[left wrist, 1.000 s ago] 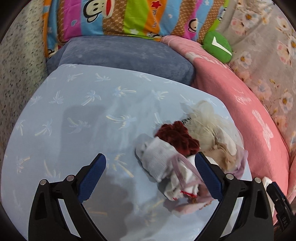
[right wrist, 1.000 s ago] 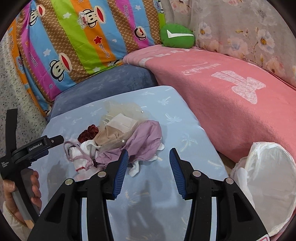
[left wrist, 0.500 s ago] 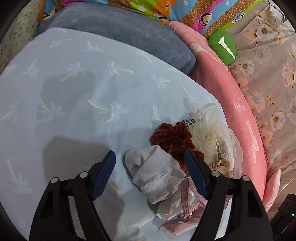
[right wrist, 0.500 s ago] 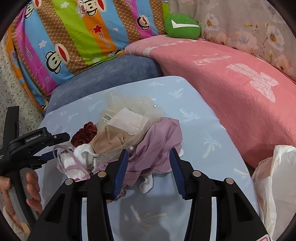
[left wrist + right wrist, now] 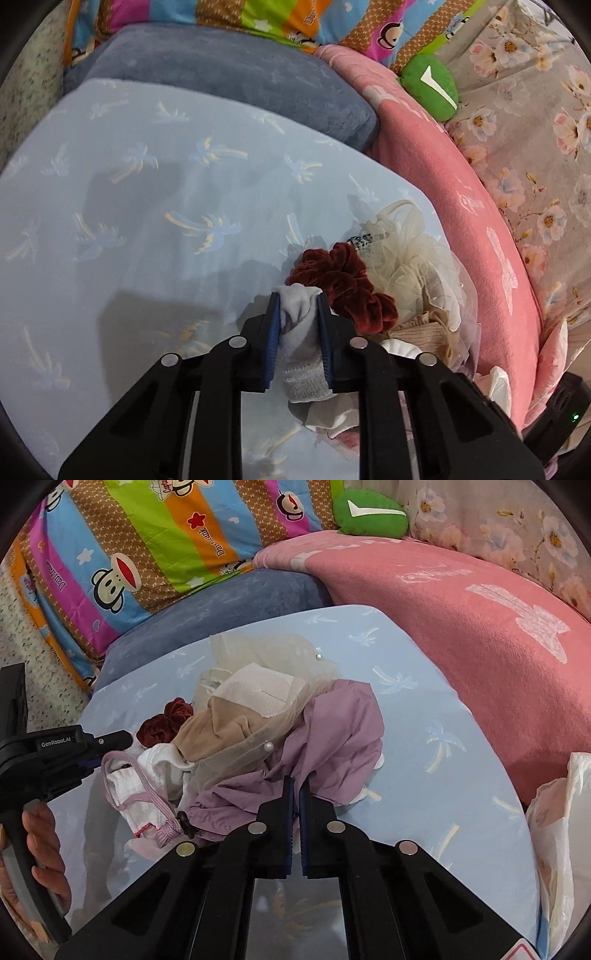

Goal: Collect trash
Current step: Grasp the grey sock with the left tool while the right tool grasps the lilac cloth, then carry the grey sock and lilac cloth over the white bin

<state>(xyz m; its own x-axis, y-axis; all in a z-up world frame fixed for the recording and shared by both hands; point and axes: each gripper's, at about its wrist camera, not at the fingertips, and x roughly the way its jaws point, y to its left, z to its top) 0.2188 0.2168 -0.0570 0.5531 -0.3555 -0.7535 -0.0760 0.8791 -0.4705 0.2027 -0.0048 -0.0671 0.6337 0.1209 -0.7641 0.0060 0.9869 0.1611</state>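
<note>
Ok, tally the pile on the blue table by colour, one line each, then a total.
Dark red: 1, scrunchie
Grey-white: 1, sock, gripped by the left gripper
Purple: 1, cloth, pinched by the right gripper
Beige: 1, stocking
Cream: 1, mesh fabric
White: 1, tissue
Pink-trimmed white: 1, pouch
Total: 7 visible; anything buried underneath cannot be counted.

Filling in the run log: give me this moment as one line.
left hand-held gripper: shut on grey sock | right hand-held gripper: shut on purple cloth | white bag: right of table
</note>
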